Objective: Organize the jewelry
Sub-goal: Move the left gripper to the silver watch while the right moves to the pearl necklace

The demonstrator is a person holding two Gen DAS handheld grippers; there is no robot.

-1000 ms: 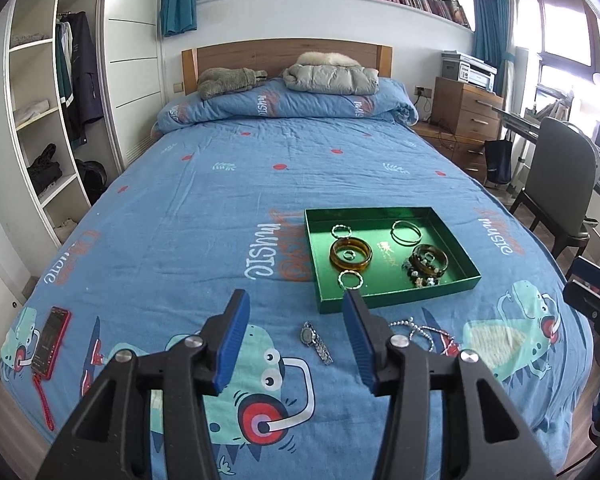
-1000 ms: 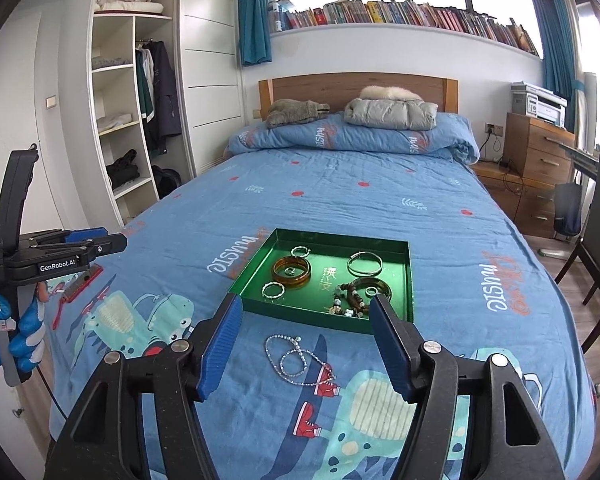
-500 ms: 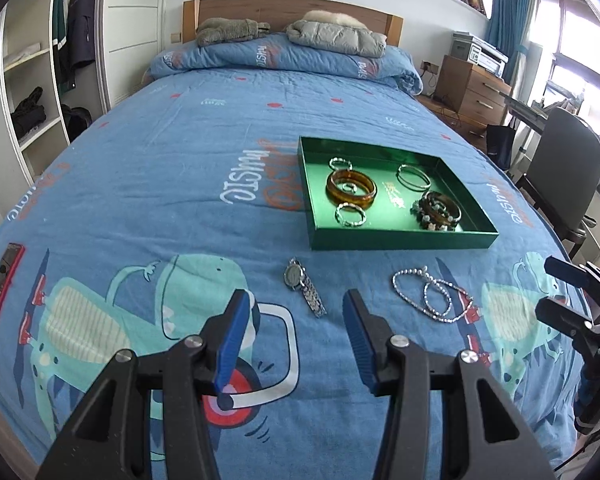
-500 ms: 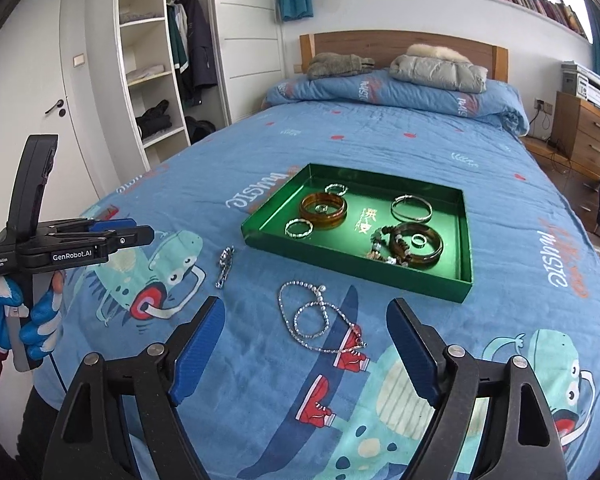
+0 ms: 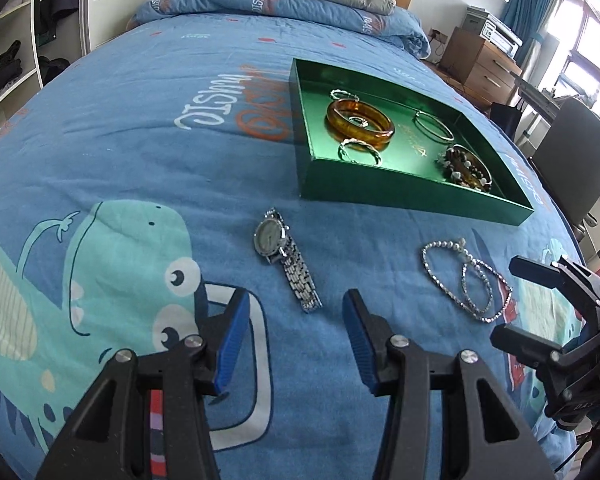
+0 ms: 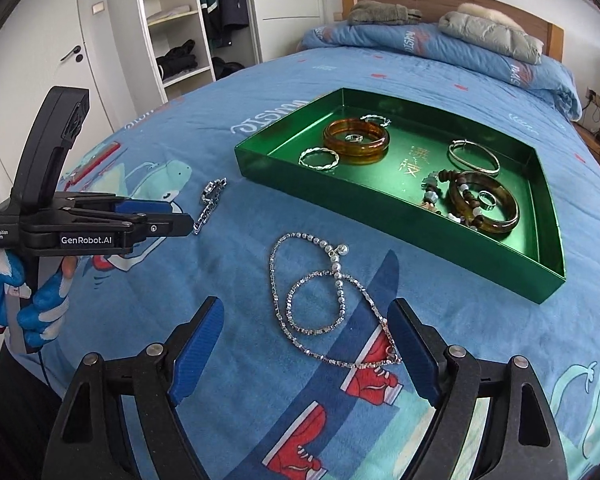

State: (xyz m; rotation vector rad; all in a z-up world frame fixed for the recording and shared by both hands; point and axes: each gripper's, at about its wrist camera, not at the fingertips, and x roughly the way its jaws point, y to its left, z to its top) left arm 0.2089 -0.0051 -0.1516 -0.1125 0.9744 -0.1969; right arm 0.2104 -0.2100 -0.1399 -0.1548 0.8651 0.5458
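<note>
A silver wristwatch (image 5: 283, 254) lies on the blue bedspread just ahead of my open, empty left gripper (image 5: 294, 314); it also shows in the right wrist view (image 6: 210, 203). A silver bead necklace (image 6: 324, 296) lies in loops just ahead of my open, empty right gripper (image 6: 306, 326); it also shows in the left wrist view (image 5: 462, 280). A green tray (image 6: 260, 162) beyond them holds an amber bangle (image 6: 356, 140), silver bracelets, a bead bracelet and rings. The tray also shows in the left wrist view (image 5: 380, 194).
The bed is wide, with pillows and folded clothes (image 6: 488, 30) by the headboard. A wardrobe with open shelves (image 6: 176, 44) stands at the left. A chair (image 5: 572, 160) and a wooden dresser (image 5: 480, 60) stand to the right of the bed.
Both grippers have moved forward and down toward the bedspread. The watch now lies close before the left gripper and the necklace close before the right gripper. Both stay open.
</note>
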